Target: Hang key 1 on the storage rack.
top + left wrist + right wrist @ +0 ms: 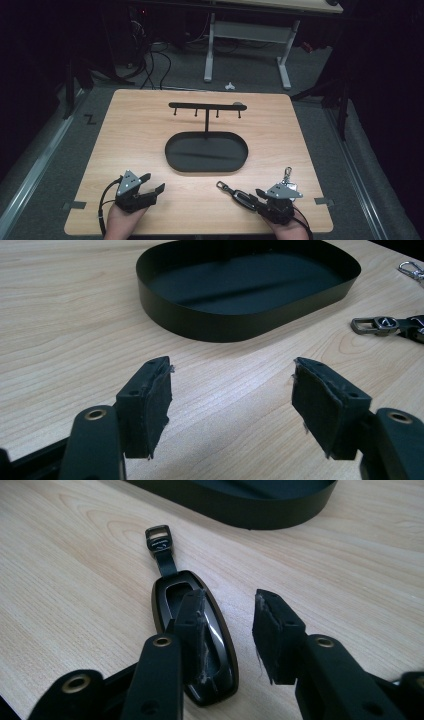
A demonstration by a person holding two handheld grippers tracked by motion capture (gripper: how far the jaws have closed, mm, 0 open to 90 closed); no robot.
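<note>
Two tongs spread, right tongs [227,630] over key fob [192,630], left tongs [232,405] empty, black tray [172,152] beyond

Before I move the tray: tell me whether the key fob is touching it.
Apart. The high view shows bare table between the key fob and the tray; the right gripper view shows wood between its strap loop and the tray wall too.

Lab or recording studio, dark room. 1 light wooden table [150,115] on grey carpet [45,200], cables [150,65] bundled on the floor behind, a white-legged workbench [247,30] at the back, tape marks [74,205] by the table's corners, dark stands at both sides.
</note>
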